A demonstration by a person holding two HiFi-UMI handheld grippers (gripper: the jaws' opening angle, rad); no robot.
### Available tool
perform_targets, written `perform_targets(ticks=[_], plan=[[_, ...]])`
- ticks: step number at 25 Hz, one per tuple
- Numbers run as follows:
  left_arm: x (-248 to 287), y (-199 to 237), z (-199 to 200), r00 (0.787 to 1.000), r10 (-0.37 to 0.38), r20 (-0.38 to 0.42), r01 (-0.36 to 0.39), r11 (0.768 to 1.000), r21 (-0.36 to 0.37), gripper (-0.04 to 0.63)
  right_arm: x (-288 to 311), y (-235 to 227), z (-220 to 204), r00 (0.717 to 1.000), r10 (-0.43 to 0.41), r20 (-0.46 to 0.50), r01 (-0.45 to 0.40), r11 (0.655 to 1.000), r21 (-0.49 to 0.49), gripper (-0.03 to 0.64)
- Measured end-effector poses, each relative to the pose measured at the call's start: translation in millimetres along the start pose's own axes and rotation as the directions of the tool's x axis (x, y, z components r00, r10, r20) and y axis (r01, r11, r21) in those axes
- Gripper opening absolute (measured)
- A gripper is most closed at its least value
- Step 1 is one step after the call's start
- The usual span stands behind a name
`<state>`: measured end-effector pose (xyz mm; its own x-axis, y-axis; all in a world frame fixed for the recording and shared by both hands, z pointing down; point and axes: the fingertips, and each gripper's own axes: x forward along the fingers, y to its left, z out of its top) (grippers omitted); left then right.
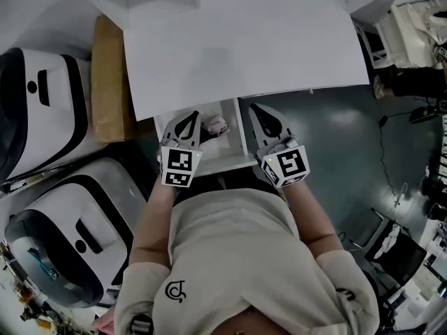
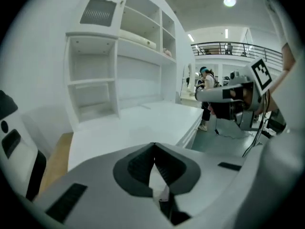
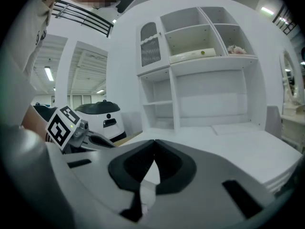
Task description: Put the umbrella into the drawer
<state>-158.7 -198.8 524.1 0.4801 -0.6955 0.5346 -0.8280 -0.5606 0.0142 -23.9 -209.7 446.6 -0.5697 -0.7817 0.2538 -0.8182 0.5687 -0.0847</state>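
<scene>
- Head view: left gripper (image 1: 188, 123) and right gripper (image 1: 262, 117) both clenched on nothing, flanking the open drawer (image 1: 227, 162).
- Umbrella (image 1: 217, 124) lies in the drawer, at 3 o'clock of the left jaws and nearer them; its long axis is unclear.
- Bench (image 1: 244, 47) edge overhangs at 12 o'clock; the drawer front looks free to push shut.

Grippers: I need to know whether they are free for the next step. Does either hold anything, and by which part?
Nothing is held. The left gripper and the right gripper are both shut and empty, in front of the open drawer.
</scene>
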Motion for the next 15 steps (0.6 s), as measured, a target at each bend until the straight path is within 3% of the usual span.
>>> perform_targets(ticks=[6,11,15], plan=[[-47.4,26.9,57.8,0.982,0.12,0.146,-0.117,0.993,-0.032,0.012,5.5,10.5,31.7,0.996,0.063,0.055,-0.062,0.998,-0.02,0.008],[-90.3,45.7,98.7,0.939,0.224,0.262,-0.218,0.974,-0.055,0.012,4.5,20.4,65.3,0.99,0.095,0.101,-0.089,0.994,-0.064,0.008],[-118.4,54.8,125.1,0.905,0.254,0.341,-0.238,0.967,-0.089,0.012,-0.5,19.5,98.5,0.983,0.102,0.154,-0.092,0.993,-0.074,0.008]])
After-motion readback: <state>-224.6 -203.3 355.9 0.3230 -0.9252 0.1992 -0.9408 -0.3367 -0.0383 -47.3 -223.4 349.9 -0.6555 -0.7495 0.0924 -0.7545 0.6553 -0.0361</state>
